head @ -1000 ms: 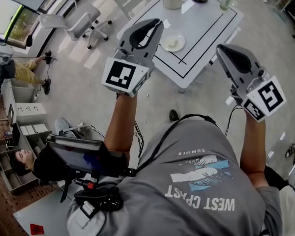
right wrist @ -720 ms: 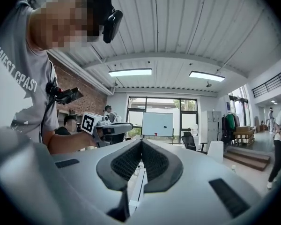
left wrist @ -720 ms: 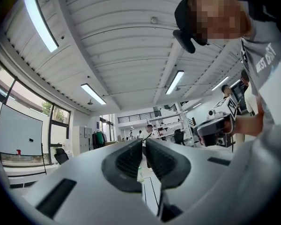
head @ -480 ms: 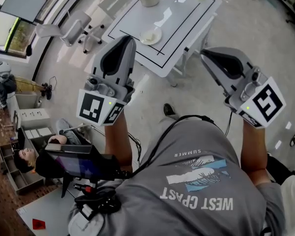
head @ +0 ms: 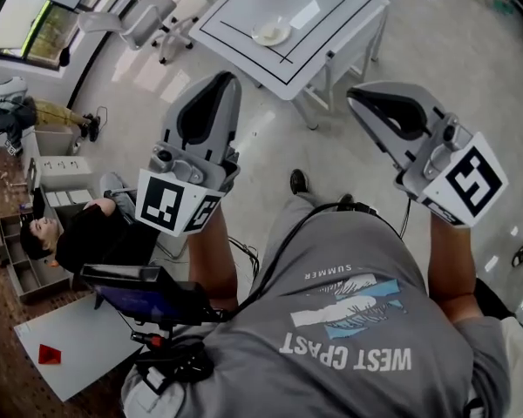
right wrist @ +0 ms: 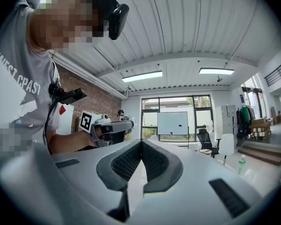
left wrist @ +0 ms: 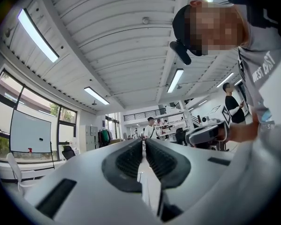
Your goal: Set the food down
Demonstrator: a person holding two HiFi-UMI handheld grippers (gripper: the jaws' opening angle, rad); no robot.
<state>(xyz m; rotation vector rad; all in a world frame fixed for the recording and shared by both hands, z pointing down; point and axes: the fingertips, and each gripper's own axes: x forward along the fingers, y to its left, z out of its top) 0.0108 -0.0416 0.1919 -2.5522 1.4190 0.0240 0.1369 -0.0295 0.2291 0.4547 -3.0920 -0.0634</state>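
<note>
A small white plate [head: 270,31] with a pale piece of food lies on the white table [head: 331,24] at the top of the head view, well beyond both grippers. My left gripper [head: 211,81] is held up in the air over the floor, jaws shut with nothing between them; its pads [left wrist: 131,159] meet in the left gripper view. My right gripper [head: 366,94] is raised beside it, also shut and empty, and its pads [right wrist: 154,161] touch at the tips. Each gripper view looks across the room and shows the other gripper.
A white office chair [head: 148,16] stands left of the table. A seated person in black [head: 91,238] and grey drawers [head: 52,177] are on the left. A white sheet with a red triangle [head: 50,353] lies bottom left. A bottle [right wrist: 242,164] shows at the right.
The table and plate have slid toward the top of the head view, farther from me. My left gripper has dropped lower and leftward in the view. The right gripper has barely shifted.
</note>
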